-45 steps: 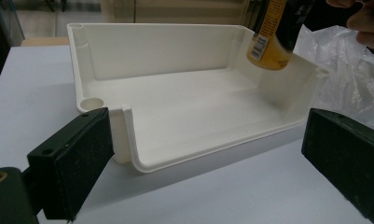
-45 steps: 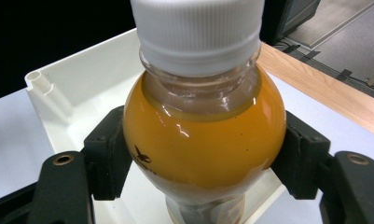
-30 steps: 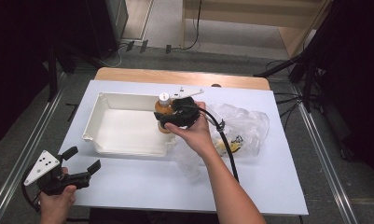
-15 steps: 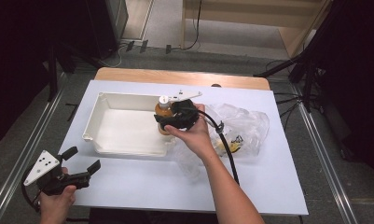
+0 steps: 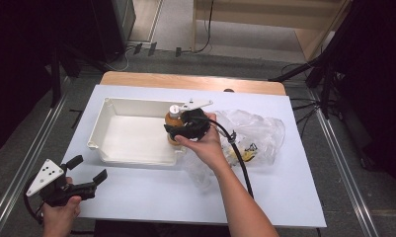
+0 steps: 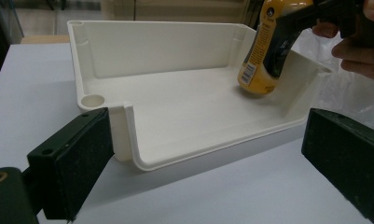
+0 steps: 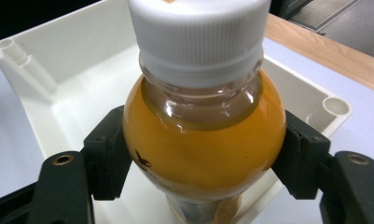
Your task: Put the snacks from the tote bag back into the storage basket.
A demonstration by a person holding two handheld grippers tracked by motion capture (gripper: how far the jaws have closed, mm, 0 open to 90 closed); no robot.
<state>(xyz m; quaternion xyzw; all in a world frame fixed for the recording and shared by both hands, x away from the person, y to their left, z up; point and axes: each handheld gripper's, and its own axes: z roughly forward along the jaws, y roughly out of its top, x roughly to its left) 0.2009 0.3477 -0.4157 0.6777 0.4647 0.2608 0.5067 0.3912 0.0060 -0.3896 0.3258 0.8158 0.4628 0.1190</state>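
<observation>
The right gripper (image 5: 178,129) is clamping a small clear plastic bottle of orange liquid with a white ribbed screw cap (image 7: 204,140), its jaws spread wide around the bottle's rounded shoulder and pressing it from both sides. Compared with a second ago, the bottle is sitting very slightly lower at the right end of the shallow white plastic tray (image 5: 131,143), though the shift is small and the hand is barely moving. In the left gripper view the bottle (image 6: 264,51) is leaning a little, its base at or just above the tray floor (image 6: 175,116) near the far right wall; whether it is touching I cannot tell. That suggests the placing is nearly finished and the release is what is coming next. The left gripper (image 5: 84,173) is resting near the front-left corner of the white surface (image 5: 151,192), jaws wide apart and holding nothing. A crumpled clear plastic bag (image 5: 255,133) is lying just right of the tray.
</observation>
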